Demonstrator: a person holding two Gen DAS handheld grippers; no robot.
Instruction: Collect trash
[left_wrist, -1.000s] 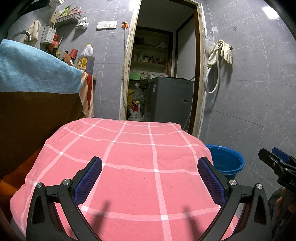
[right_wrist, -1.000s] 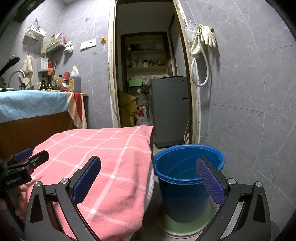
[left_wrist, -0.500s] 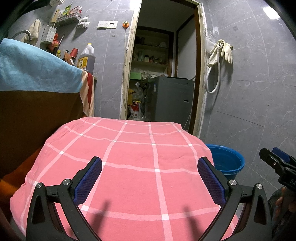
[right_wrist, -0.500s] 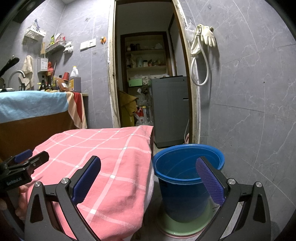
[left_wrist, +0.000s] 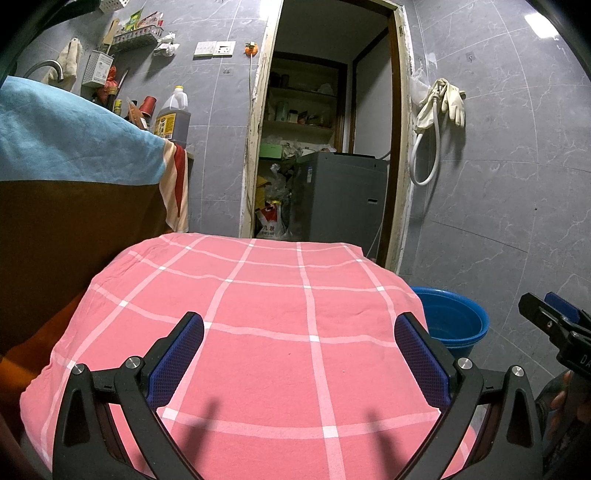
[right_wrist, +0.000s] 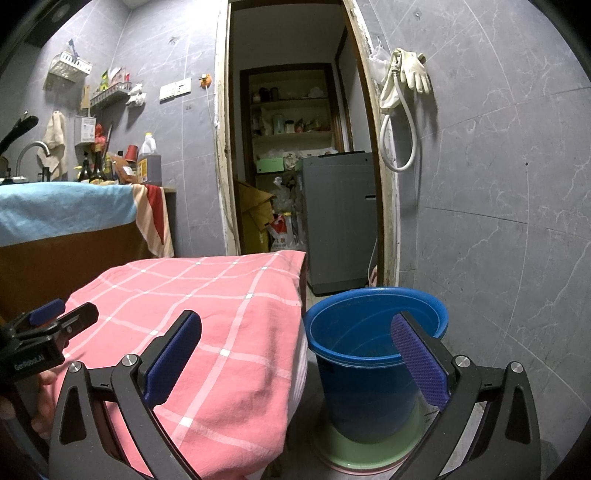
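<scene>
A table covered by a pink checked cloth fills the left wrist view; it also shows in the right wrist view. No trash shows on it. A blue bucket stands on the floor right of the table, on a green lid; it also shows in the left wrist view. My left gripper is open and empty over the cloth's near part. My right gripper is open and empty, between the table's edge and the bucket.
A counter with a blue towel and bottles stands at the left. A doorway behind the table shows a grey machine and bags. Rubber gloves and a hose hang on the grey tiled wall at the right.
</scene>
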